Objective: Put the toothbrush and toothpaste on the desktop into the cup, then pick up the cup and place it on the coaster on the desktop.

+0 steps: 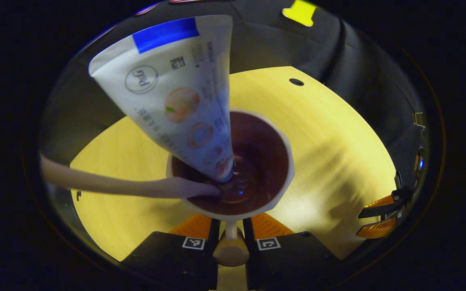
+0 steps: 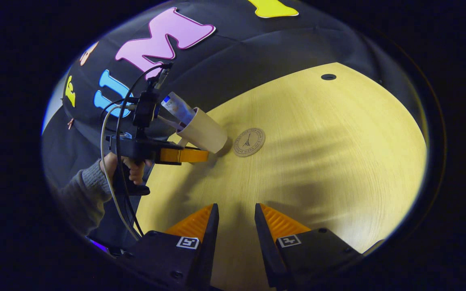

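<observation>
The toothpaste and toothbrush already stand in the cup; the left gripper, jaws clamped on its handle, holds it beside the coaster, placement pending; right gripper jaws apart over the bench

The counter is light yellow wood with thin lines running across it. It takes up the middle and right of the right gripper view. Soft grey shadows lie on it. A small dark round hole sits near its far edge, at the upper right. In the left gripper view, the same hole shows near the top.
</observation>
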